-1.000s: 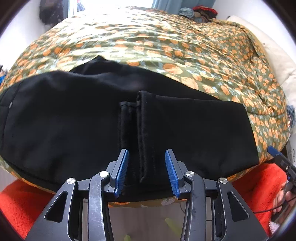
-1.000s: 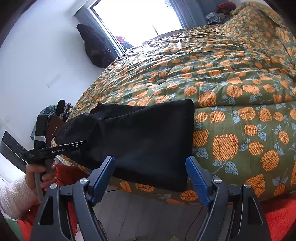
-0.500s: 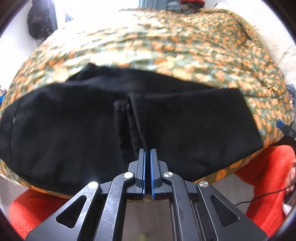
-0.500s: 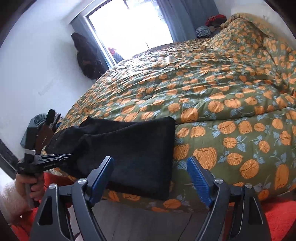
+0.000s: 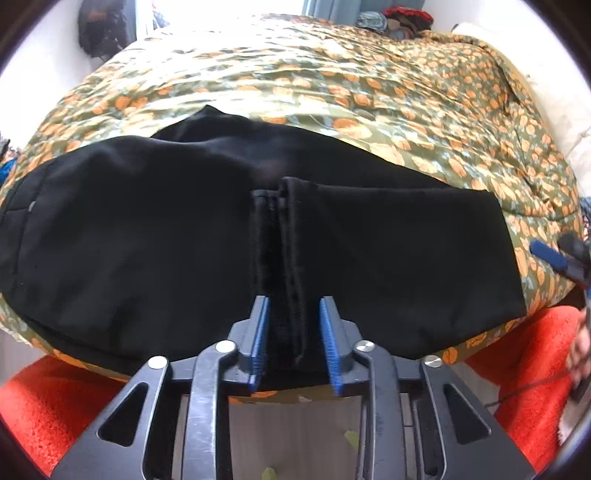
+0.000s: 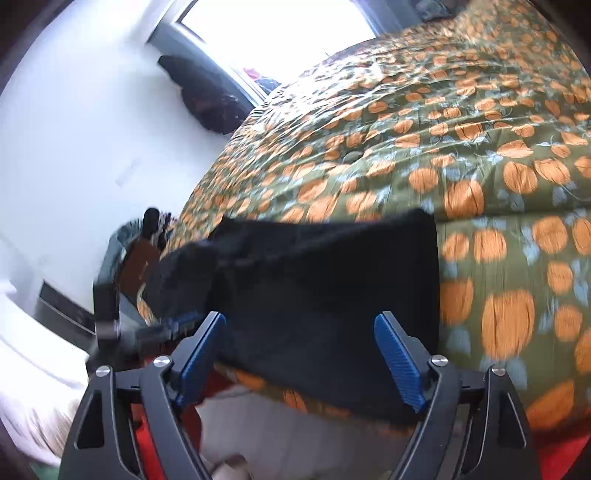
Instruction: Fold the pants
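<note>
Two claws over black pants [image 5: 147,240] on pumpkin-print duvet [image 5: 369,92]: left claw [image 5: 294,339] opening around hem, right claw [image 6: 303,354] wide, empty.

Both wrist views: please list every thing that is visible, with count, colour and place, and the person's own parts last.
pants: one, black, folded at the bed's near edge
duvet: one, green with orange pumpkins, covers the bed
rug: one, red, on the floor below the bed
window: one, bright, behind the bed
dark bag: one, by the window
left gripper: black with blue pads, jaws opening, hems between them
right gripper: black with blue pads, open before the pants
</note>
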The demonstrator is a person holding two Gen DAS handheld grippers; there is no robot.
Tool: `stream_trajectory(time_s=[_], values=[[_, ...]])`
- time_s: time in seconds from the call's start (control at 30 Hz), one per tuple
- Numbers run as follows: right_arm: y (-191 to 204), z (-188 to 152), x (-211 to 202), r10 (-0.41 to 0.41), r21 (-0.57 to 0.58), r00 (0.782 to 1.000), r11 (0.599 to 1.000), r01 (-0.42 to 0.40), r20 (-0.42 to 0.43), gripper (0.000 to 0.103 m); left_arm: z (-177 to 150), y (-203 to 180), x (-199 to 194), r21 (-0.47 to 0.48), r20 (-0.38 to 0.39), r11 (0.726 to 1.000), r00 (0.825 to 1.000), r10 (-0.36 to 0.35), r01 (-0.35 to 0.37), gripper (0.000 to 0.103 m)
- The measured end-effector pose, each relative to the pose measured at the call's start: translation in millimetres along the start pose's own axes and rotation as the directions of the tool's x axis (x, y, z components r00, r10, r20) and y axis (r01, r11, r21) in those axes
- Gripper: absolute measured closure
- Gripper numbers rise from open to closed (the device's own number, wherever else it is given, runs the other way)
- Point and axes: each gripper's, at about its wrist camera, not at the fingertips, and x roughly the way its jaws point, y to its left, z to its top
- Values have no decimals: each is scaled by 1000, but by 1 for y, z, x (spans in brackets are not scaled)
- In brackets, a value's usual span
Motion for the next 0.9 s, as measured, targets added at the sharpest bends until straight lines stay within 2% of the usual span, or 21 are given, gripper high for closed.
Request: stream_trajectory(time_s=[0.07, 0.17, 0.23, 0.3, 0.4, 0.47, 0.53, 0.57, 0.63, 0.7, 0.8, 0.9], values=[[-18, 13, 20, 10, 71, 999, 997, -7, -35, 20, -1, 4, -1, -16, -7, 1000, 1000, -3, 2, 68], [-39, 17, 51, -40, 147, 992, 987, 58, -124, 21, -5, 13, -11, -33, 12, 999, 1000, 8, -7, 63], [-27, 16, 43, -43, 113, 996, 992, 52, -82, 21, -9, 21, -19, -44, 30, 998, 999, 36, -35, 58], [-5, 13, 27, 31, 77, 999, 997, -28, -37, 21, -14, 33, -25, -71, 46, 997, 998, 44, -41, 49], [25, 0, 17, 80, 6, 996, 997, -80, -26, 18, -23, 46, -24, -112, 43, 993, 998, 37, -32, 47], [31, -14, 29, 64, -19, 995, 998, -66, -75, 16, -26, 50, -16, -130, 11, 991, 999, 37, -35, 47], [23, -33, 56, -18, -24, 987, 1000, 15, -159, 16, -25, 50, -15, -135, -3, 990, 999, 38, -38, 47], [20, -39, 62, -42, -9, 984, 999, 42, -174, 17, -24, 51, -17, -134, 2, 990, 999, 42, -41, 46], [25, -40, 56, -32, -12, 990, 999, 31, -136, 17, -22, 57, -27, -151, 30, 987, 998, 54, -49, 40], [35, -34, 47, -24, -61, 996, 998, 19, -84, 17, -22, 69, -34, -191, 57, 980, 997, 59, -47, 31], [37, -30, 41, -43, -88, 999, 995, 40, -34, 17, -23, 92, -36, -258, 58, 964, 996, 73, -56, 31], [28, -29, 42, -49, -49, 998, 998, 47, -38, 17, -27, 107, -41, -306, 67, 951, 995, 69, -45, 31]])
